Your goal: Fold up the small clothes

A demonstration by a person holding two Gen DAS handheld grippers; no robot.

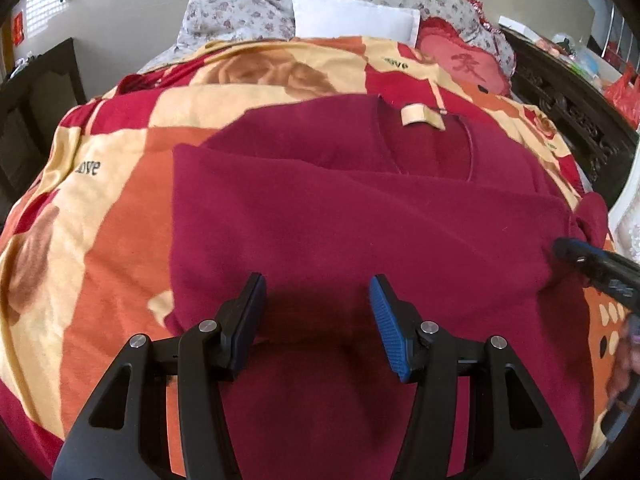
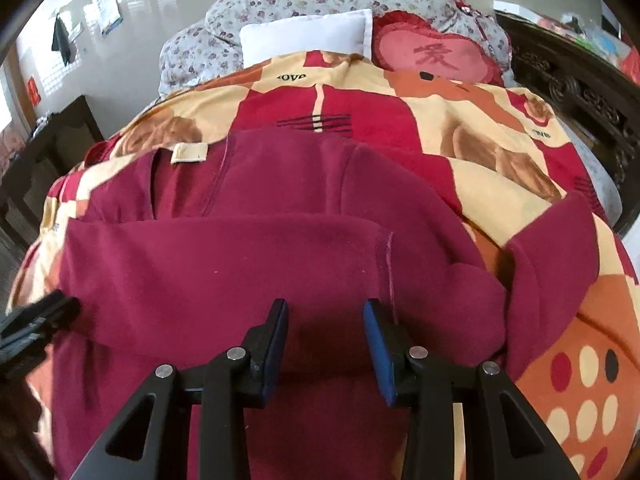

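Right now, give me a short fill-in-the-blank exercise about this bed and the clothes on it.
1. The sweater lying on the blanket is dark ____.
2. The pillow at the head of the bed is plain ____.
3. The red cushion beside the pillow is shaped like a ____.
4. The word printed on the blanket is ____.

Missing words: red; white; heart; love

open blanket (image 1: 100,240) left, headboard (image 2: 580,96) right

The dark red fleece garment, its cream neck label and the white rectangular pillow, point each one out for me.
Dark red fleece garment (image 1: 360,232), left wrist view, on the folded-over front panel.
Cream neck label (image 1: 422,115), left wrist view, on its middle.
White rectangular pillow (image 2: 304,34), right wrist view, on its face.
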